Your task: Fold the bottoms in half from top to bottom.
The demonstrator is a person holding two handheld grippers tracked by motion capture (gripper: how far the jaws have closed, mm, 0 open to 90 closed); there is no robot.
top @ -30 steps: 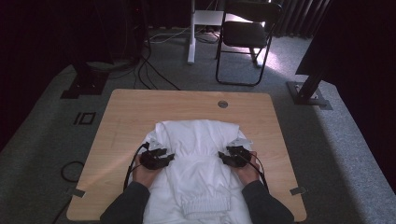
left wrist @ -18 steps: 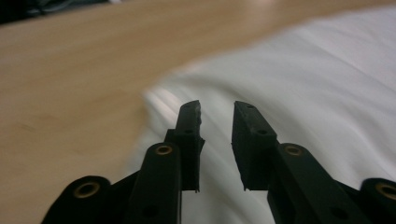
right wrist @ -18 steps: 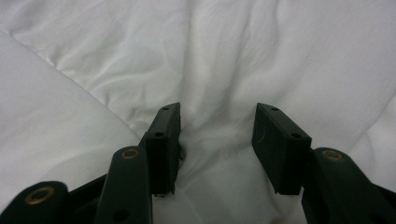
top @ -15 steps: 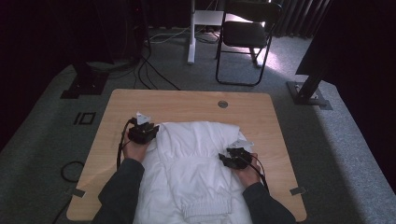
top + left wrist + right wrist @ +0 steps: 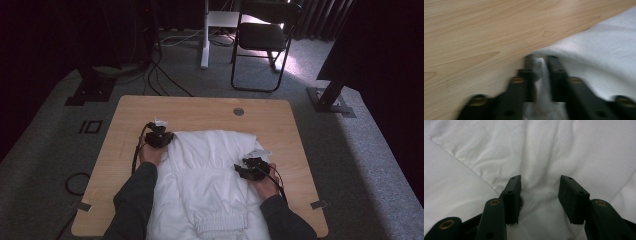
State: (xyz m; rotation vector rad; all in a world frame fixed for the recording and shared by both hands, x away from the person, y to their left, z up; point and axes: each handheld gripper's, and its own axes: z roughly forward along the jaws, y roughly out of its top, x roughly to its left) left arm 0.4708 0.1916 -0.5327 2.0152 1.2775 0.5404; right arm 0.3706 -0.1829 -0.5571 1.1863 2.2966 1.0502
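Note:
A white garment [image 5: 210,170] lies spread on the wooden table [image 5: 200,107], its ribbed hem toward the near edge. My left gripper [image 5: 167,138] sits at the garment's far left corner. In the left gripper view, my left gripper [image 5: 541,60] has just been closing, and its jaws pinch a fold of the white cloth [image 5: 599,62] at its edge beside bare wood [image 5: 486,30]. My right gripper [image 5: 242,171] rests on the garment's right side. Seen close, my right gripper [image 5: 540,187] has its jaws apart over puckered white cloth [image 5: 549,145], the pads not pressing it.
A round cable hole [image 5: 238,111] sits near the table's far edge. Beyond the table stand a black folding chair [image 5: 265,35], a white stand leg [image 5: 205,45], floor cables [image 5: 165,75] and a black stand base [image 5: 330,100] at the right.
My left hand has moved from the garment's left middle away to its far left corner, and its jaws have closed on the cloth edge. The right hand has stayed put.

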